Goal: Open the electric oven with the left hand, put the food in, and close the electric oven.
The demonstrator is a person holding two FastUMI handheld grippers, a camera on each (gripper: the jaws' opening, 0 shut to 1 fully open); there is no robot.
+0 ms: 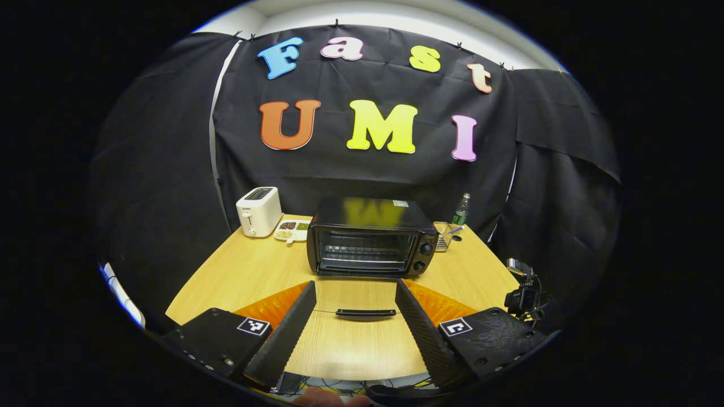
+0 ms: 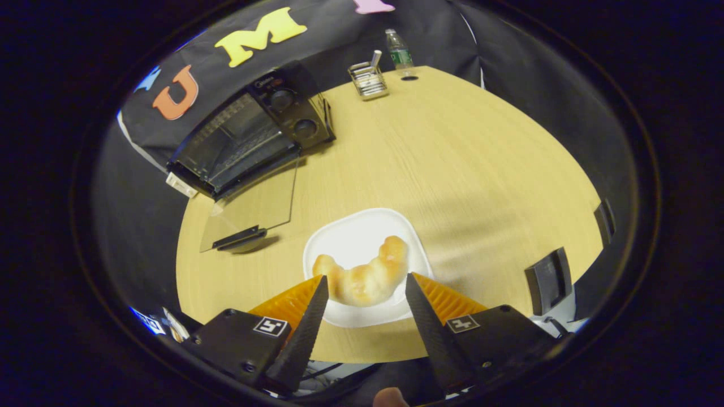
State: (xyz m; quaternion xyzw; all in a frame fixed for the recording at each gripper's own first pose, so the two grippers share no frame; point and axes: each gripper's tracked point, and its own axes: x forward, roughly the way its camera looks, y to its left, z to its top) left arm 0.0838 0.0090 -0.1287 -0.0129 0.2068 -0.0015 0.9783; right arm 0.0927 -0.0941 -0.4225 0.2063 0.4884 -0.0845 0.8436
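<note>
**Oven door down, croissant on its plate**

In the left gripper view I find the electric oven (image 1: 370, 237) at mid-frame on the wooden table (image 1: 237, 271), its glass door (image 1: 362, 297) folded flat toward me, the door handle (image 1: 365, 312) lying between the fingers of the left gripper (image 1: 355, 295). The fingers stand wide apart and hold nothing; I cannot tell whether they touch the handle. This view also gives me a white toaster (image 1: 258, 211) and a small snack tray (image 1: 292, 229) left of the oven, and a bottle (image 1: 461, 210) at its right.

The right gripper view adds the food: a croissant (image 2: 362, 275) on a white plate (image 2: 350, 237), low centre. The right gripper (image 2: 366, 288) hangs spread over it, fingers either side of the croissant; contact is not confirmed. The oven sits upper left here, door lowered, with a wire rack (image 2: 367, 81) at the top.
</note>
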